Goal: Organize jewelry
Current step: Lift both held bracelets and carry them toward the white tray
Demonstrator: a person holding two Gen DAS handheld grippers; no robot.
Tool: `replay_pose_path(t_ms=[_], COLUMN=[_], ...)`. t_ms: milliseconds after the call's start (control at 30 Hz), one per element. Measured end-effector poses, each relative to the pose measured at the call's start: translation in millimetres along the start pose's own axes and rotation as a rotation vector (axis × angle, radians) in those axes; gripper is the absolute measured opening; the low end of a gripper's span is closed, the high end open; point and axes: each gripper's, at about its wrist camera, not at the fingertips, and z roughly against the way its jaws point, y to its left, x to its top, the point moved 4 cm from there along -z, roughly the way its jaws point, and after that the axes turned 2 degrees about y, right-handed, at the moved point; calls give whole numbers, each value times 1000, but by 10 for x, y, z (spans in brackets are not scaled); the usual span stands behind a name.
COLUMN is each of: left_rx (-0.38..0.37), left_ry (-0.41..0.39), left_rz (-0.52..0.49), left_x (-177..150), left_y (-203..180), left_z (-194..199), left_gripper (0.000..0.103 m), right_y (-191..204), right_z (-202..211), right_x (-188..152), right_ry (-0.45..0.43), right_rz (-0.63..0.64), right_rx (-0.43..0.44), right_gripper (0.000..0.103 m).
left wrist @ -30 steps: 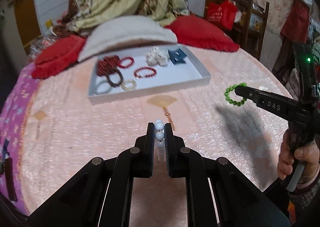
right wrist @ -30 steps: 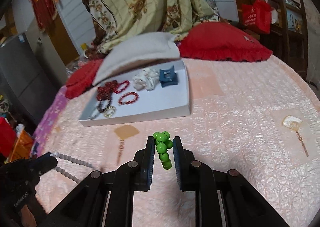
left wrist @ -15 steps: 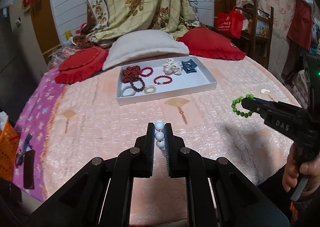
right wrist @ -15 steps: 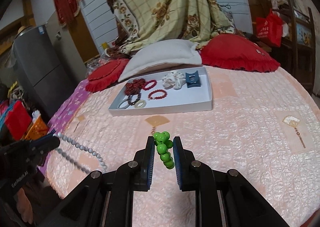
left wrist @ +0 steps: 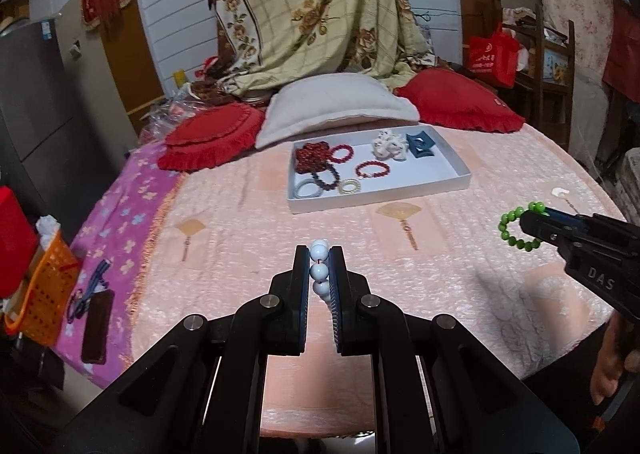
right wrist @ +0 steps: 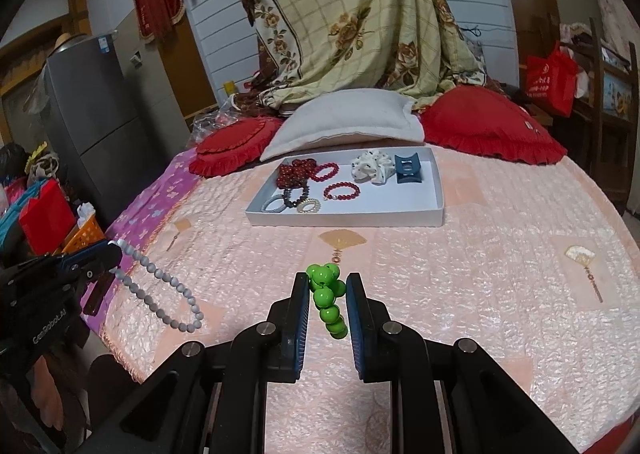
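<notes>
My left gripper [left wrist: 319,254] is shut on a white bead necklace [left wrist: 320,272], which hangs in a long loop in the right wrist view [right wrist: 160,294]. My right gripper [right wrist: 327,282] is shut on a green bead bracelet [right wrist: 326,300]; it also shows in the left wrist view [left wrist: 518,226]. Both are held above the near part of the pink tablecloth. A white tray [left wrist: 400,190] farther back holds red bracelets [left wrist: 372,169], a dark bracelet, pale rings, a white scrunchie [left wrist: 388,146] and a blue clip [left wrist: 420,144].
Red cushions [left wrist: 456,102] and a white pillow [left wrist: 336,106] lie behind the tray. An orange basket [left wrist: 40,294] and a dark phone [left wrist: 96,326] are off the table's left edge. A grey fridge [right wrist: 96,122] stands at left, a chair at right.
Both grippers have risen and drawn back from the tray with their beads still held; the tray looks smaller and farther, and more of the room shows.
</notes>
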Motion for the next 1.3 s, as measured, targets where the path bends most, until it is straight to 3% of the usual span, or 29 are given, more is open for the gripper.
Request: replay_pose_path(t_ms=[633, 1033, 1300], left_rx=[16, 31, -40], left_ry=[45, 83, 109], left_rz=[-6, -55, -89], left_x=[-29, 60, 375], left_y=[42, -59, -166], left_z=[-136, -436, -663], left_gripper=[8, 8, 8], right_y=[77, -54, -348], right_z=[-92, -316, -480], right_x=[-2, 36, 285], right_ry=[18, 38, 27], right_rz=[23, 0, -45], right_rx=[13, 25, 22], right_gripper=[17, 18, 17])
